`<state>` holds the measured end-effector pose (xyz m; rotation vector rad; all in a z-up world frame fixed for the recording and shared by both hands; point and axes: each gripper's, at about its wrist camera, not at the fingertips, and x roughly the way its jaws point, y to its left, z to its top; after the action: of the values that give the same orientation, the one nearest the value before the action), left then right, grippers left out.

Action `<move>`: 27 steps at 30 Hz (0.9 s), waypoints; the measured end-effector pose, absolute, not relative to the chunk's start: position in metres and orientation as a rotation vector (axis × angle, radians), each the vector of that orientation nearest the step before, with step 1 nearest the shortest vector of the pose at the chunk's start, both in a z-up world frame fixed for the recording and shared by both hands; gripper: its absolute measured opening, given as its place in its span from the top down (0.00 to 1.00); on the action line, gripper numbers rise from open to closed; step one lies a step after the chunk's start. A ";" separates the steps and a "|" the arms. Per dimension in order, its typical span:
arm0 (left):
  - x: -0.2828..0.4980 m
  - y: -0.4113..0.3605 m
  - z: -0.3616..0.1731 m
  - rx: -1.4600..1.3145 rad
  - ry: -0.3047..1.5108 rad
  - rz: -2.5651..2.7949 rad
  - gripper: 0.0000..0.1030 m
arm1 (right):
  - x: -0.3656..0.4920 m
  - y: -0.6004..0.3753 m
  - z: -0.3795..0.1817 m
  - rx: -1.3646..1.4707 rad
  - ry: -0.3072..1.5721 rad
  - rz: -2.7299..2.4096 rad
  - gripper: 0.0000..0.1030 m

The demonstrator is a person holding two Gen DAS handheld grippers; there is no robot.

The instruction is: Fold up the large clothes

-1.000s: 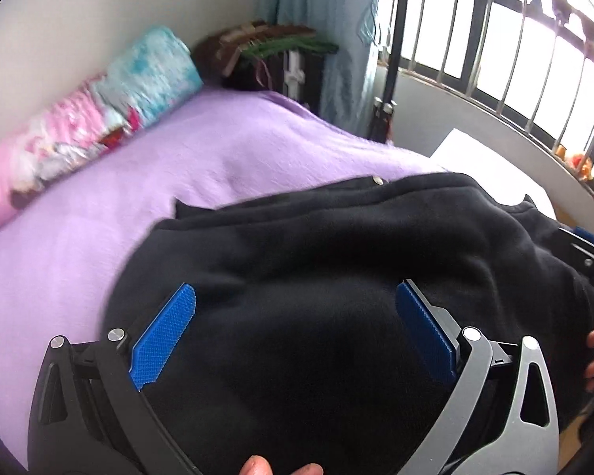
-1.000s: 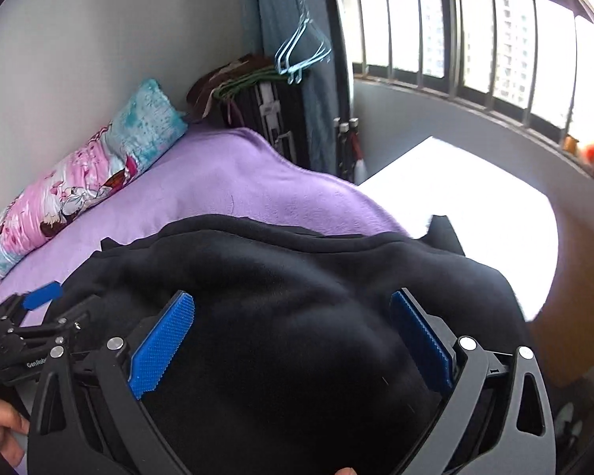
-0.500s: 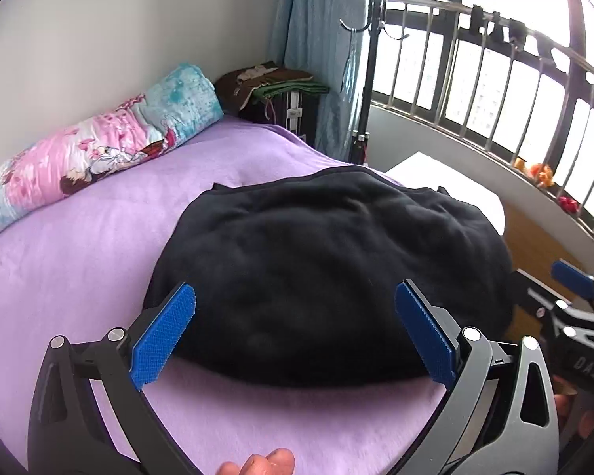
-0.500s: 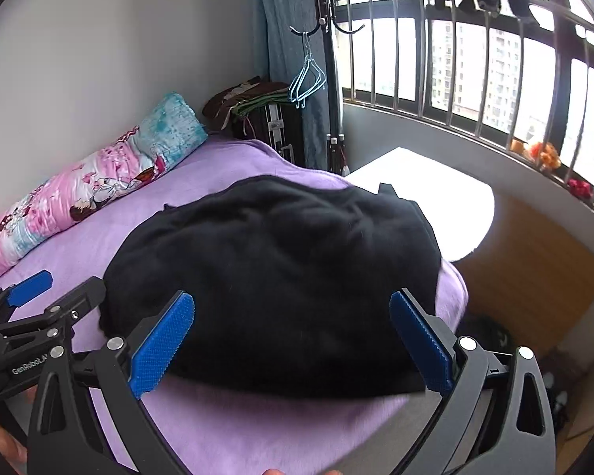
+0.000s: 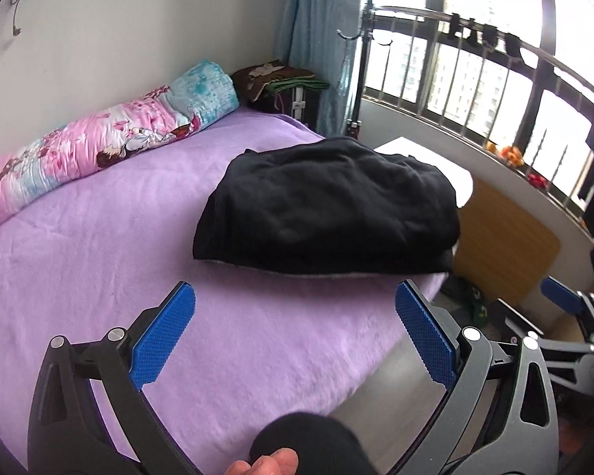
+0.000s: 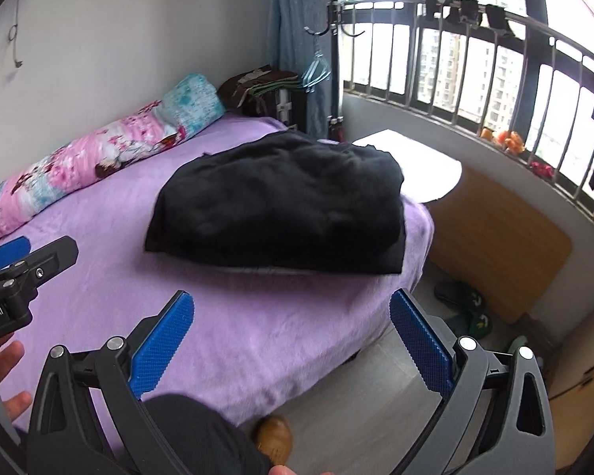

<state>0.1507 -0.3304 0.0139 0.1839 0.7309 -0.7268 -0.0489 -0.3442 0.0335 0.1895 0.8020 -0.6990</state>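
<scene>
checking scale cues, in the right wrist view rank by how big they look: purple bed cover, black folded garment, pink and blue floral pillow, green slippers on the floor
1. Purple bed cover
2. Black folded garment
3. Pink and blue floral pillow, long but narrow and farther off, so unsure
4. Green slippers

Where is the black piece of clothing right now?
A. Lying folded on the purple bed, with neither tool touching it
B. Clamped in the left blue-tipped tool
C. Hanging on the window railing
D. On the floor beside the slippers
A: the black garment lies in a folded bundle on the purple bed, while the left gripper and right gripper are both open and clear of it.
</scene>
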 end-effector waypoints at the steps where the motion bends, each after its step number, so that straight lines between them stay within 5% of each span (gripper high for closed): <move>1: 0.140 -0.316 0.014 0.197 0.732 -0.736 0.06 | -0.056 -0.335 0.035 0.187 0.810 -0.685 0.06; 27: 0.094 -0.267 0.028 0.193 0.739 -0.858 0.06 | -0.097 -0.276 0.064 0.191 0.771 -0.620 0.06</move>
<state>0.0938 -0.2671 0.0277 0.1933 0.7390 -0.8583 -0.0969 -0.2756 0.0638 0.1908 0.7710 -0.6204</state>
